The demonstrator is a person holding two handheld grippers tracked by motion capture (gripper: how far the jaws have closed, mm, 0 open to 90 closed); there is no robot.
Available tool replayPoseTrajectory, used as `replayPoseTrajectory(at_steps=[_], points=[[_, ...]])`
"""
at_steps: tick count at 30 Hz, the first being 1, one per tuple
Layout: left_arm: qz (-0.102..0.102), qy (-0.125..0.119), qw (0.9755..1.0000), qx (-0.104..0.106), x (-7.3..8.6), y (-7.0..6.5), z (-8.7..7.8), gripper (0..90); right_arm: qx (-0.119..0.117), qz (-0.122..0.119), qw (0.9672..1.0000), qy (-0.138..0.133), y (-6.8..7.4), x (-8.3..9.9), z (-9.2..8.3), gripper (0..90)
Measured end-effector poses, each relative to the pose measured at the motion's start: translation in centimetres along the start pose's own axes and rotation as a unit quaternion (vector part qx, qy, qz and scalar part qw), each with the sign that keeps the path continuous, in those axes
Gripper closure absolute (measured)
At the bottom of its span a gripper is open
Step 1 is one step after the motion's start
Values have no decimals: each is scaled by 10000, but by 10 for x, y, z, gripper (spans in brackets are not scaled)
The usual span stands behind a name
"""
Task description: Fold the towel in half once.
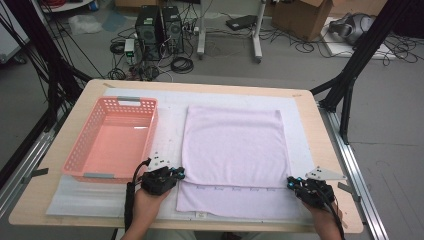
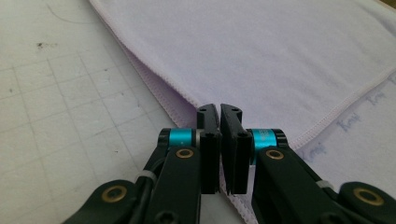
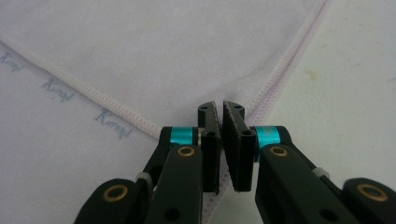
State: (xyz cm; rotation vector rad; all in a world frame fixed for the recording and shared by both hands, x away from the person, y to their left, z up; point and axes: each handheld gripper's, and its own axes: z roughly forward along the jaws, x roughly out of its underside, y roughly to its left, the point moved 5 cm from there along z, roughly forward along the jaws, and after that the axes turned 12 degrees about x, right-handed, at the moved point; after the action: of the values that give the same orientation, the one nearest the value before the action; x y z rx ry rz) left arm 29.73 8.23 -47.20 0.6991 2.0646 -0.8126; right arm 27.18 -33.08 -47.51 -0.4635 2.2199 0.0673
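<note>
A pale lavender towel (image 1: pixel 232 145) lies flat on the white mat, folded over so that the lower layer sticks out toward me with a row of small blue print. My left gripper (image 1: pixel 179 173) sits at the near left corner of the upper layer. In the left gripper view, the left gripper (image 2: pixel 219 109) has its jaws shut on that corner of the towel (image 2: pixel 261 56). My right gripper (image 1: pixel 291 183) sits at the near right corner. In the right gripper view, the right gripper (image 3: pixel 218 106) is shut on the hemmed corner of the towel (image 3: pixel 163 51).
A pink slotted basket (image 1: pixel 80 145) stands empty on the left of the mat (image 1: pixel 90 200), close beside my left hand. The wooden table (image 1: pixel 30 207) ends just behind both hands. Computers, cables and boxes lie on the floor beyond the far edge.
</note>
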Motion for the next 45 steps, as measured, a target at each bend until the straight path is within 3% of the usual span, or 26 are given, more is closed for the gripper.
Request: replayPoseTrajectory(at_steps=[4, 9, 12, 22, 34, 45], points=[[-12, -39, 10000, 72, -1, -1, -1, 871, 1, 6, 10000, -2, 0, 0, 0, 844], [-222, -131, 9995, 198, 0, 1, -5, 873, -57, 129, 9999, -97, 0, -2, -4, 851], [-479, -200, 9982, 308, 2, 1, -8, 876, -138, 133, 9998, -99, -1, -1, -6, 858], [-832, -425, 9945, 480, 14, -9, -25, 877, -229, 333, 9990, -182, 1, 8, -22, 860], [-932, -552, 9928, 519, 36, -42, -48, 878, -362, 377, 9982, -287, 8, 30, -61, 862], [-1000, -534, 9924, 468, 54, -60, -60, 877, -436, 319, 9983, -237, 19, 50, -85, 862]])
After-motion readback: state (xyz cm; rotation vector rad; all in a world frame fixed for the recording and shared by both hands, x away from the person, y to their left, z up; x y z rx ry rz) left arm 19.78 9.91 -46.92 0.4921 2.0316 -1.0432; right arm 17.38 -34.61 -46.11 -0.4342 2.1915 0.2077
